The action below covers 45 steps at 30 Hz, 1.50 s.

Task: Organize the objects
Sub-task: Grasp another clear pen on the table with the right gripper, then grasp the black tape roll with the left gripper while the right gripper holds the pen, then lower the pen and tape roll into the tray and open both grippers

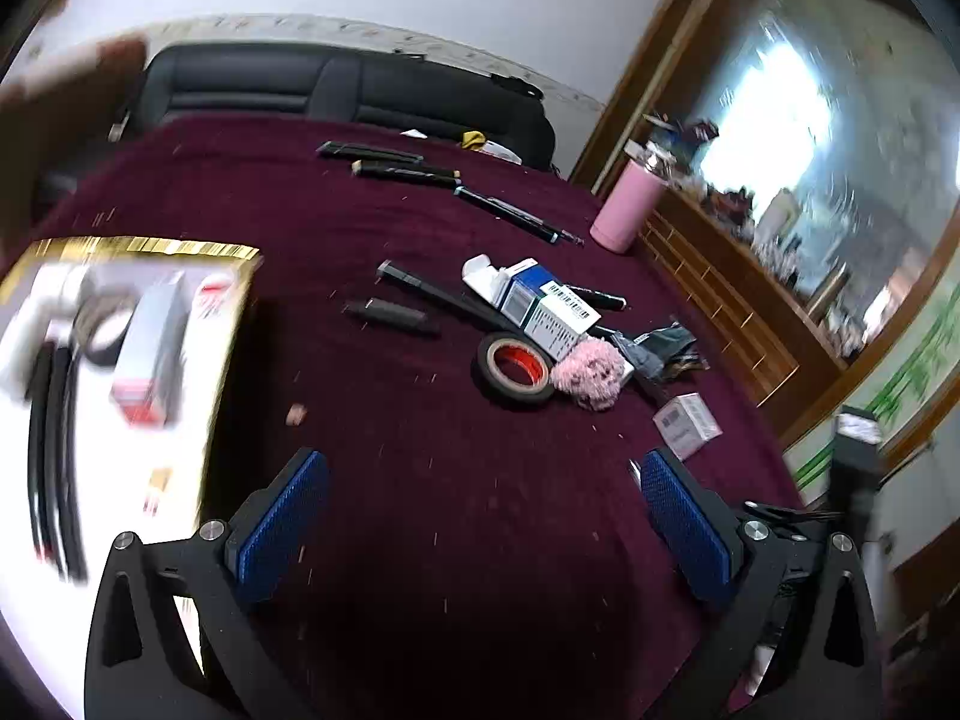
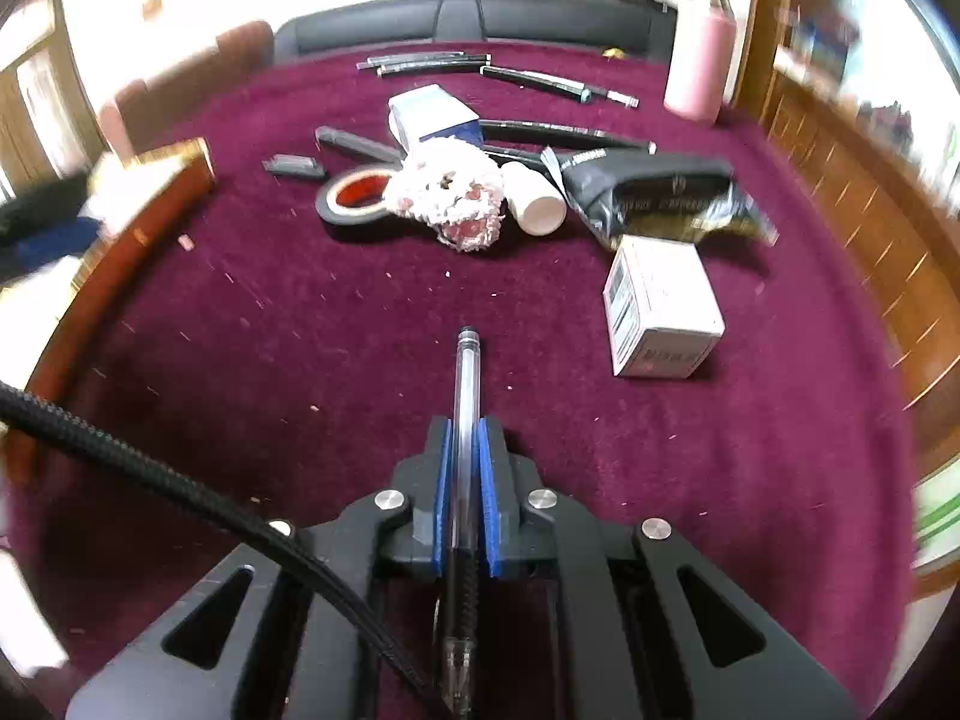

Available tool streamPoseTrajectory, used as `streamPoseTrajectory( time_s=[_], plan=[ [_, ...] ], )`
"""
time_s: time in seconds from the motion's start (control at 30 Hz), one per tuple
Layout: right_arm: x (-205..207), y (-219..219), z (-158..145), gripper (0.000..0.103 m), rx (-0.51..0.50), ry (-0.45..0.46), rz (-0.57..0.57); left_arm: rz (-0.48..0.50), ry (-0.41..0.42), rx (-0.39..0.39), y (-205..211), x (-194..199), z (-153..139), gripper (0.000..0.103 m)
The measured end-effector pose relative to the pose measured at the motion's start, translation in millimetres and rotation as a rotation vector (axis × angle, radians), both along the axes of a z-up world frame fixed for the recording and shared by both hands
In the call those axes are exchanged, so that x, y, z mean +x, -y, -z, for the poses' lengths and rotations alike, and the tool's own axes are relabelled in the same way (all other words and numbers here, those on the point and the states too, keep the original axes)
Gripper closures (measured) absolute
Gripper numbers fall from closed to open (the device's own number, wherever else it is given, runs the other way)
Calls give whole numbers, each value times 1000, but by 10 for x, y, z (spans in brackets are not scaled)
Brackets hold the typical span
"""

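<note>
My right gripper is shut on a clear ballpoint pen, which points forward above the maroon cloth. My left gripper is open and empty above the cloth. To its left stands a gold-edged box holding black tubes, a tape roll and a small carton; it also shows in the right wrist view. Ahead lies a pile: a black tape roll with a red core, a pink fluffy ball, a blue-white carton, a dark pouch and a small white box.
Black pens and tubes lie at the far side of the table. A pink bottle stands far right. A black sofa is behind. A wooden cabinet with a mirror borders the right. A white tube lies by the ball.
</note>
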State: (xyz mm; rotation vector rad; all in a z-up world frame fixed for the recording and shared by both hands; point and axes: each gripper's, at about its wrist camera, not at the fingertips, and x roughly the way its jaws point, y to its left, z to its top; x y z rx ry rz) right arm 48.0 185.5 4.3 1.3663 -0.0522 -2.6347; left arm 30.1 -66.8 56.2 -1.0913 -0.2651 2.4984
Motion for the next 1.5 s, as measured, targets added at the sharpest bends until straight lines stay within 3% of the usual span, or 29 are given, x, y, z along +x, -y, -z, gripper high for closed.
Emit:
streamPoseTrajectory(
  time_s=[0.1,0.17,0.23,0.3,0.37,0.43,0.5,0.57,0.63,0.67,0.87,1.07,1.23,1.33,1.5],
  plan=[
    [-46,-301,49,95,-221,28,7,52,-5,-63,-281,-272,39,3],
    [-61,-426,87,96,-313,42,14,70,7,-110,-452,-477,87,7],
    [-66,-424,87,96,-317,43,11,86,-4,-179,-625,-669,133,13],
    [-50,-386,72,94,-301,39,4,97,0,-281,-786,-861,230,33],
    [-47,-390,70,93,-318,40,-2,122,51,-316,-858,-1009,360,56],
    [-54,-403,84,92,-335,42,-3,135,99,-344,-908,-1109,501,61],
    [-48,-406,83,92,-342,44,-4,148,67,-391,-985,-1090,548,62],
    [-42,-399,76,92,-342,43,-6,167,43,-424,-1081,-1050,527,78],
    [-40,-392,75,92,-345,44,-7,183,41,-440,-1143,-997,513,87],
    [-40,-392,76,92,-351,44,-4,197,48,-424,-1142,-967,502,91],
    [-38,-378,78,89,-372,48,-5,188,42,-222,-736,-512,251,91],
    [29,26,-25,86,-104,17,-31,158,-24,-80,-217,37,-51,91],
    [-28,244,-32,86,106,18,-60,95,-76,-25,291,335,-258,91],
    [-143,192,-16,96,103,44,-39,43,-105,11,626,469,-305,91],
    [-54,-18,-48,96,-105,62,11,-60,-125,65,1115,611,-319,91]
  ],
)
